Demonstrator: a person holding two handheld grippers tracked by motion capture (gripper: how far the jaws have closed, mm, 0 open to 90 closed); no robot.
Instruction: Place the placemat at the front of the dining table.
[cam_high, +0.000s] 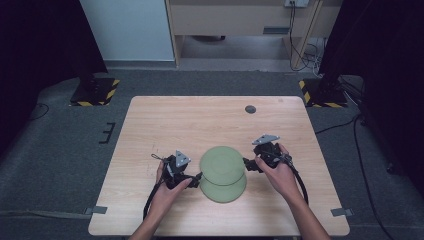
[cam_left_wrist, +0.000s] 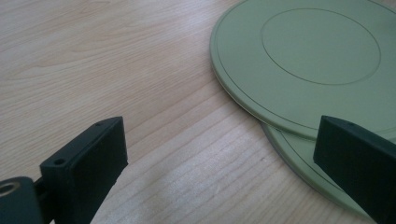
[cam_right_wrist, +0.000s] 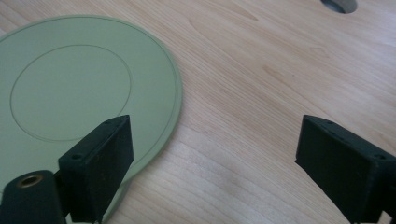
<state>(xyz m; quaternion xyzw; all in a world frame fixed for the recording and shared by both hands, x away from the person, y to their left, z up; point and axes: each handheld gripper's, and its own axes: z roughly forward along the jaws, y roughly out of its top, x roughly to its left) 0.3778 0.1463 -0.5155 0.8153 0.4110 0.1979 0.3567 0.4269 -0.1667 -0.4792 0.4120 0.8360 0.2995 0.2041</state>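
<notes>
Two round matte green plates (cam_high: 222, 167) overlapping | wood-grain table (cam_high: 165, 125) | possibly plastic

Two green plates (cam_high: 222, 167) lie on the one wooden surface (cam_high: 165, 125), the upper overlapping the lower. Two grippers are present, one left gripper (cam_high: 196, 176) and one right gripper (cam_high: 246, 164), each held in one hand. One round hole (cam_high: 250, 109) marks the surface.

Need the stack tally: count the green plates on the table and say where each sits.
2. The upper plate lies mid-table between the two tools, overlapping the lower plate, which sticks out toward the person's side. A third hidden beneath them cannot be ruled out.
</notes>
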